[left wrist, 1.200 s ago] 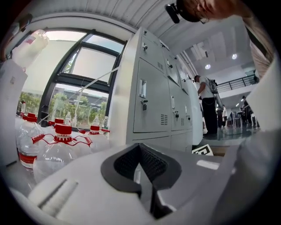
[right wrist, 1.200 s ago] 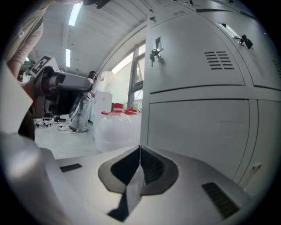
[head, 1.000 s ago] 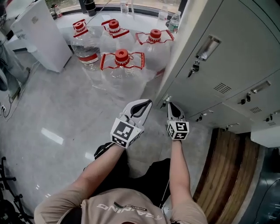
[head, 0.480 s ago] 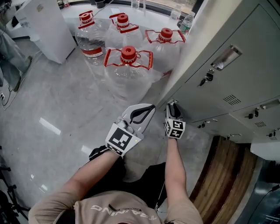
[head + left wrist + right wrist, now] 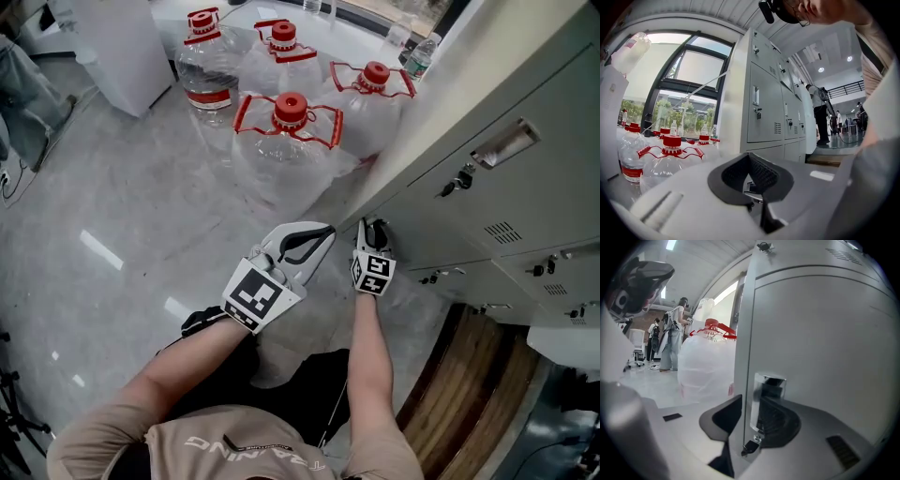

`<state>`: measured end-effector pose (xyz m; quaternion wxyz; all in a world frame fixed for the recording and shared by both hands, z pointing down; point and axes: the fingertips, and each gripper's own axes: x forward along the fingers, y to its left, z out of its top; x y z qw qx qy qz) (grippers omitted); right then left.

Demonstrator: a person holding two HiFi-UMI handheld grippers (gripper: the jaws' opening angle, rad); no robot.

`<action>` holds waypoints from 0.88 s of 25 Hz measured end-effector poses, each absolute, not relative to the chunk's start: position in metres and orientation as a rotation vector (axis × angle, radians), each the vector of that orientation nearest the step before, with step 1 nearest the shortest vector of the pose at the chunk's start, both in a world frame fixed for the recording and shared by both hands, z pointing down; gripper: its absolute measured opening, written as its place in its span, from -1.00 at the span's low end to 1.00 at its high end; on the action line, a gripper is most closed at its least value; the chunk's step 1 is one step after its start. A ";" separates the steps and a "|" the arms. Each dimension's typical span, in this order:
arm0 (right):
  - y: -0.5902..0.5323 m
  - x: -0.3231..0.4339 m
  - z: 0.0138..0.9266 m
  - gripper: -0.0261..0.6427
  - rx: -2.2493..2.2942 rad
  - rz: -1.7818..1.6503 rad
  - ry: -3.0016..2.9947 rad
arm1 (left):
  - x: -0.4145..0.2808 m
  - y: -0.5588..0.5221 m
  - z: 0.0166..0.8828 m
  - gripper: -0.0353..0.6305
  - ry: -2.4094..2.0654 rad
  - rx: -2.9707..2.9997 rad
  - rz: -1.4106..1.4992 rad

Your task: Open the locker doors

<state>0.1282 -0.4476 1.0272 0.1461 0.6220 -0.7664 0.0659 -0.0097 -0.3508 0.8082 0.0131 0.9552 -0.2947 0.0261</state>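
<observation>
Low against the bank of lockers that fills the right side of the head view, the right gripper sits close in to the bottom locker door, near the floor. Its fingers have just been opening and stand wide apart. The door's chrome handle and the small key under it lie between them at the centre of the right gripper view, and the pads do not appear to press on either. That spread reads as a setup for closing on the handle, which sits at the door's left edge, where a pull should swing the door out. The left gripper, just left of it in the head view, has its fingers closed on nothing, probably parked clear of the door's path. Water jugs crowd the upper middle, close to the locker's corner. Every door in view looks shut.
</observation>
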 end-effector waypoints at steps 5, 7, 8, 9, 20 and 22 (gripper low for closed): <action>-0.439 0.127 1.026 -0.61 1.769 0.219 -2.226 | -0.007 -0.348 0.803 -0.88 -0.918 2.974 0.057; -0.427 0.123 1.027 -0.61 1.733 0.191 -2.220 | -0.005 -0.345 0.804 -0.88 -0.913 2.976 0.063; -0.420 0.121 1.027 -0.61 1.721 0.189 -2.221 | -0.004 -0.344 0.805 -0.88 -0.909 2.976 0.066; -0.411 0.120 1.027 -0.61 1.717 0.191 -2.224 | -0.002 -0.343 0.805 -0.88 -0.904 2.977 0.067; -0.299 0.121 1.026 -0.61 1.793 0.230 -2.246 | 0.027 -0.325 0.802 -0.88 -0.826 3.000 0.054; -0.280 0.127 1.027 -0.61 1.792 0.232 -2.245 | 0.032 -0.320 0.801 -0.88 -0.806 3.004 0.051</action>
